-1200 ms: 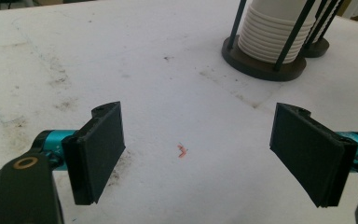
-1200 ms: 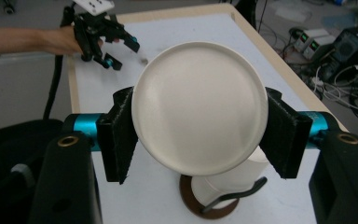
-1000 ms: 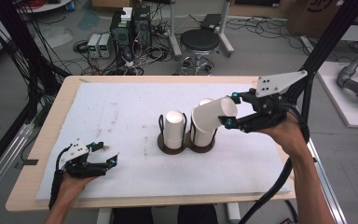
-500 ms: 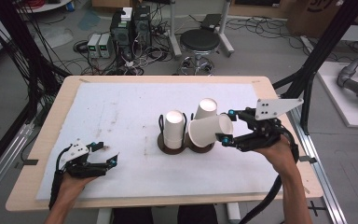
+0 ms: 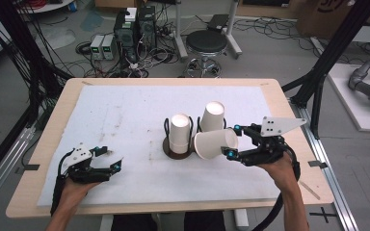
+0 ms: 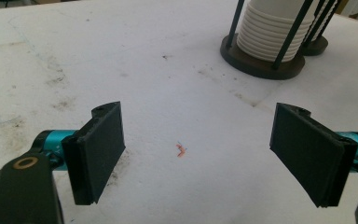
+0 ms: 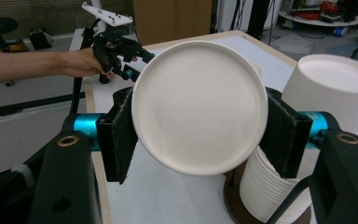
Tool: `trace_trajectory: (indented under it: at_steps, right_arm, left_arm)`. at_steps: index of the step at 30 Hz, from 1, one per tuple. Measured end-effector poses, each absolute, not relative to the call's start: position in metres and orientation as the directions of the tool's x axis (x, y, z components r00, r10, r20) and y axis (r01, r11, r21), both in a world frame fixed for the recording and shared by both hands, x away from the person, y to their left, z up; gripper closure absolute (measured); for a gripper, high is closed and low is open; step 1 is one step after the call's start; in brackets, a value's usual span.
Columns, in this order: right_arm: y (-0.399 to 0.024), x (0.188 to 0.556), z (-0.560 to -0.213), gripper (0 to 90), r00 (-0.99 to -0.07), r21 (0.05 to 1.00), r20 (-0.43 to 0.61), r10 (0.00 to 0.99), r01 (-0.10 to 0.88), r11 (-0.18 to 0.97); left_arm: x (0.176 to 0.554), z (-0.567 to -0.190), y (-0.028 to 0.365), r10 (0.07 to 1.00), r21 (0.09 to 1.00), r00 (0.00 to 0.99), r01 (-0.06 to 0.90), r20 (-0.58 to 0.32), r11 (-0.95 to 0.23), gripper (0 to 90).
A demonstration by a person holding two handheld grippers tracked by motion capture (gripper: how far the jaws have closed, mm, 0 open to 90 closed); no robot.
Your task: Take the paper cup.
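Observation:
My right gripper [image 5: 231, 141] is shut on a white paper cup [image 5: 214, 143] held on its side, mouth toward the table's left. In the right gripper view the cup's round bottom [image 7: 200, 107] faces the camera, clamped between both pads [image 7: 119, 135]. It hangs low, just in front of two stacks of white cups, the left stack [image 5: 179, 132] and the right stack [image 5: 212, 118], each upright in a black wire holder on a dark round base [image 5: 176, 149]. My left gripper [image 5: 112, 158] rests at the front left of the white mat, open [image 6: 214, 149], with nothing between its jaws.
A white mat [image 5: 125, 110] covers the wooden table [image 5: 53, 125]. In the left gripper view a ribbed cup stack [image 6: 265, 28] stands ahead to the right, and a small red speck [image 6: 182, 150] lies on the mat. Black frame posts [image 5: 327, 62] stand at the table's right.
My right gripper has come down and toward the front with the cup, from beside the right stack's top to low in front of it. The left gripper has stayed put.

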State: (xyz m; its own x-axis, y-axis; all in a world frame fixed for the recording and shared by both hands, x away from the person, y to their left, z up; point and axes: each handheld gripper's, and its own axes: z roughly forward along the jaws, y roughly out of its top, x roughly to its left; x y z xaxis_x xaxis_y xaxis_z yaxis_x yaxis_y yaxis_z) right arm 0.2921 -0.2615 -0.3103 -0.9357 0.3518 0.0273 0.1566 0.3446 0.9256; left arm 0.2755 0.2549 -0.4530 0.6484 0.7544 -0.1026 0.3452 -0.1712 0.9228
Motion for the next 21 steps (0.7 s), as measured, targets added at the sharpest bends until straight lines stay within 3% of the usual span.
trace_trajectory:
  at_steps: [21]
  right_arm:
    - [-0.25,0.294,-0.335,35.9,-0.942,0.917,0.071,0.327,0.19,0.35]
  left_arm:
    - [0.275,-0.453,0.256,0.757,0.928,0.644,0.339,-0.108,-0.156,17.6]
